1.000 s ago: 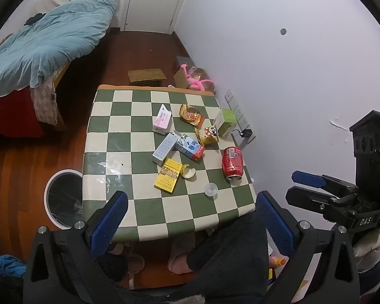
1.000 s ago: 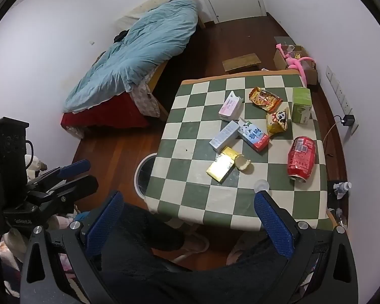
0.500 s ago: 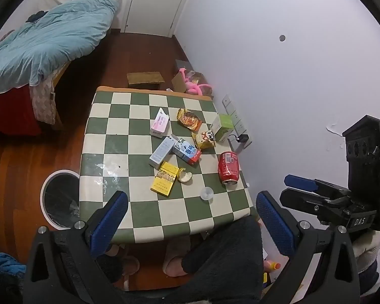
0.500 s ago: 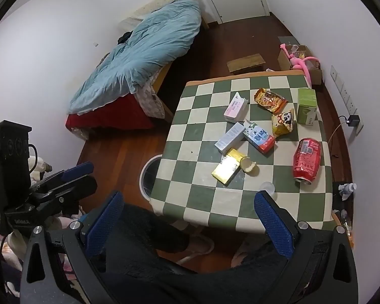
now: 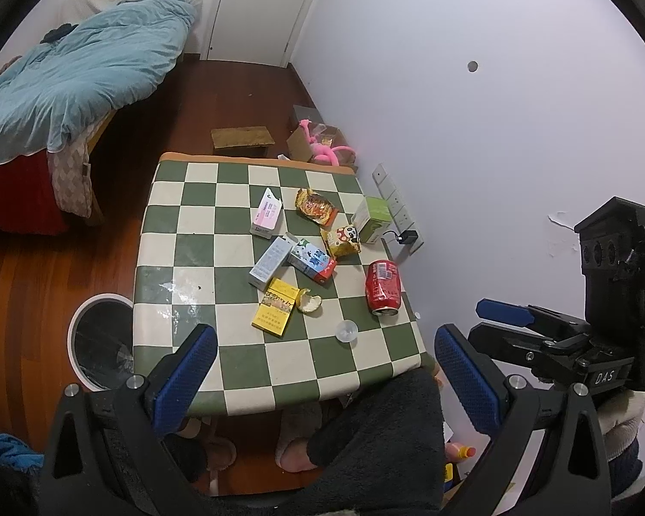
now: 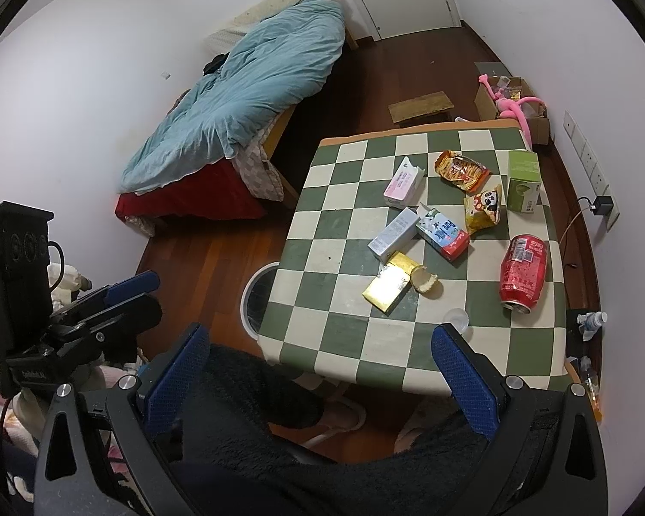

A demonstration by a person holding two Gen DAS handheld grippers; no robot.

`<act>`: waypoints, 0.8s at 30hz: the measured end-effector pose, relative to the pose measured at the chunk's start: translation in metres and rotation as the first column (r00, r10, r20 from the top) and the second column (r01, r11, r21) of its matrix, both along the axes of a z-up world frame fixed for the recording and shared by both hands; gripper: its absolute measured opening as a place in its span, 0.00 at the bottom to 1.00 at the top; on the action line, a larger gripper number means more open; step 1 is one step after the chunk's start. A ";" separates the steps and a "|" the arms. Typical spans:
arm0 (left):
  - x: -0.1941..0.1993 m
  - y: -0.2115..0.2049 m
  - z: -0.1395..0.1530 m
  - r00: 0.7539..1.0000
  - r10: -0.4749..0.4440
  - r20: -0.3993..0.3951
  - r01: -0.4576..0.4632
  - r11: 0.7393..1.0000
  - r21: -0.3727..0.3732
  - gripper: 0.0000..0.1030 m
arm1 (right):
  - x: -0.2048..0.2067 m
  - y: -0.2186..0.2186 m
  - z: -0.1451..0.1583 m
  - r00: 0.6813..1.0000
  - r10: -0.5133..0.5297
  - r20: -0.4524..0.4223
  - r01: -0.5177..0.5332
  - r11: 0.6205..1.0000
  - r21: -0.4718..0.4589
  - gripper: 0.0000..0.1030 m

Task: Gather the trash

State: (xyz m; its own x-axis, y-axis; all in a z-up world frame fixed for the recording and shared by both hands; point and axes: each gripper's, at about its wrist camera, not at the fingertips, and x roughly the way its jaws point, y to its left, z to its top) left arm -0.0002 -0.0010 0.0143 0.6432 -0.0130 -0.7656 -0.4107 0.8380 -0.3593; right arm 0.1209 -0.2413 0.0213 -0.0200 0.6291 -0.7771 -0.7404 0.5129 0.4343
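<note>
I hold both the left gripper [image 5: 318, 376] and the right gripper [image 6: 322, 376] wide open and empty, high above the bench [image 5: 180, 223], where the trash lies (red can [image 5: 382, 286] on its side near the right edge).

On the table [image 5: 185, 258] the can [image 5: 382, 286] lies on its side near the right edge, a cup lid [image 5: 347, 330] before it. Left of the can sit a peel [image 5: 308, 301] and a flat pack [image 5: 276, 307]; behind them, two cartons [image 5: 311, 260] side by side. The bin [image 5: 101, 346] stands on the floor, left of the table.
</note>
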 end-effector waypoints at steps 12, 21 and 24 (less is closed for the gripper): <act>-0.002 0.000 0.006 1.000 -0.008 0.013 0.008 1.000 -0.003 1.00 | -0.002 -0.003 0.002 1.000 -0.006 0.003 0.006 1.000 0.008 1.00; -0.002 0.000 0.007 1.000 -0.011 0.014 0.011 1.000 -0.003 1.00 | -0.002 -0.006 0.004 1.000 -0.005 0.004 0.005 1.000 0.011 1.00; -0.002 -0.001 0.006 1.000 -0.011 0.014 0.011 1.000 -0.003 1.00 | -0.002 -0.006 0.004 1.000 -0.005 0.004 0.005 1.000 0.014 1.00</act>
State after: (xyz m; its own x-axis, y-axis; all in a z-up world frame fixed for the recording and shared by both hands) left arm -0.0024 -0.0022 0.0206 0.6535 -0.0227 -0.7566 -0.3966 0.8411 -0.3678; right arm 0.1188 -0.2476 0.0253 -0.0137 0.6401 -0.7682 -0.7397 0.5104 0.4385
